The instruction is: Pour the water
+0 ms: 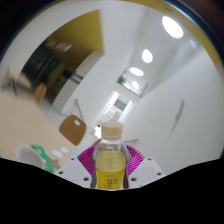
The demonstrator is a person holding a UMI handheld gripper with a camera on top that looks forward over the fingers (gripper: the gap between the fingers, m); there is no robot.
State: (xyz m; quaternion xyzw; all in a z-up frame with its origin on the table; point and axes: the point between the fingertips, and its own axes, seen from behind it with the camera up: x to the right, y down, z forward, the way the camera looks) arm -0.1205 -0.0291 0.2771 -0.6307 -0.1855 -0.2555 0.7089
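Gap btwn the fingers is fully taken – the bottle [109, 157] fills it, pink pads [88, 160] tight on both sides of it, no room left there for anything else. The gripper [109, 172] is tilted up toward the ceiling, so ahead and above the bottle cap it's open air w/ nothing close in the way. A brown chair [73, 129] stands left of the bottle, well beyond the fingers. Low on the left, just beside the left finger, a green-and-white object [38, 157] – can't tell what it is.
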